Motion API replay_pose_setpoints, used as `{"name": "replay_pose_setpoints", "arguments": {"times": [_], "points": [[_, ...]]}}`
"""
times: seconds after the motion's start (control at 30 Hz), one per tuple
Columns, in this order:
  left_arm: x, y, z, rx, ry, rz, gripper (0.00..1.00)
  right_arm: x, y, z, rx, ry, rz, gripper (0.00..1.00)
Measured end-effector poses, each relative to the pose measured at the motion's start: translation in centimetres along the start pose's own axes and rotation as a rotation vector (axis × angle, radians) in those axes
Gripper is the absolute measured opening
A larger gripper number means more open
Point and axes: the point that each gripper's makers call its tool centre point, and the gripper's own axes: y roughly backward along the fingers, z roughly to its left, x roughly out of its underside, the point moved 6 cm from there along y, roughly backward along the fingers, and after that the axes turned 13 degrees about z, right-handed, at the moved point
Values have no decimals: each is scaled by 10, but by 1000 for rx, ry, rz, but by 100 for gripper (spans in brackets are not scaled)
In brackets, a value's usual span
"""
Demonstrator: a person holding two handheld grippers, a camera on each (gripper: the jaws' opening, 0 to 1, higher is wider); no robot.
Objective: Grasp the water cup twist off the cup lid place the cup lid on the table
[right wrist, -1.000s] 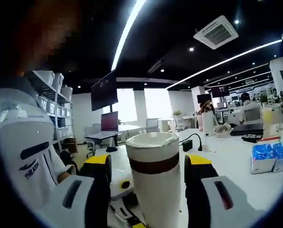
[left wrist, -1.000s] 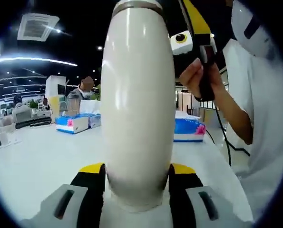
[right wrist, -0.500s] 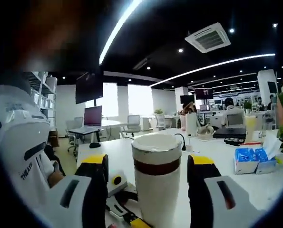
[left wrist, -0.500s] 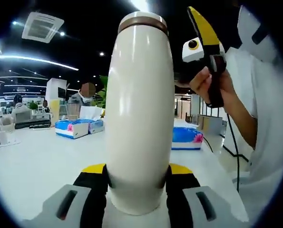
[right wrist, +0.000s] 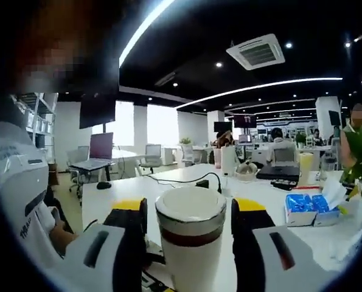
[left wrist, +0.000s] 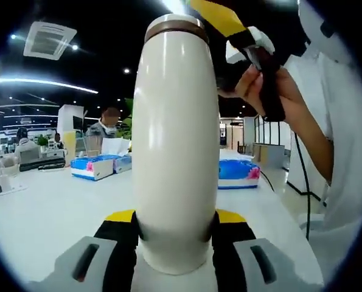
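Note:
A tall cream water cup stands upright between my left gripper's black and yellow jaws, which are shut on its lower body. Its lid, set off by a brown band, is at the top. My right gripper, held in a person's hand, reaches in at the lid from the upper right. In the right gripper view the lid sits between the right gripper's jaws. They stand close on both sides with narrow gaps showing.
The white table carries blue tissue packs, a black cable and desk items further back. The person's white sleeve is on the right. A green plant stands at the right edge.
The right gripper has come down over the cup top, and its jaws have narrowed around the lid. The left gripper keeps the cup steady.

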Motion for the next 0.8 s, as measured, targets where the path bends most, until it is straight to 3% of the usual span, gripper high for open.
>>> {"name": "replay_pose_setpoints", "arguments": {"times": [0.33, 0.8], "points": [[1, 1, -1, -5, -12, 3, 49, 1, 0, -3, -6, -55, 12, 47], [1, 0, -1, -9, -30, 6, 49, 0, -1, -4, -12, -47, 3, 46]]}}
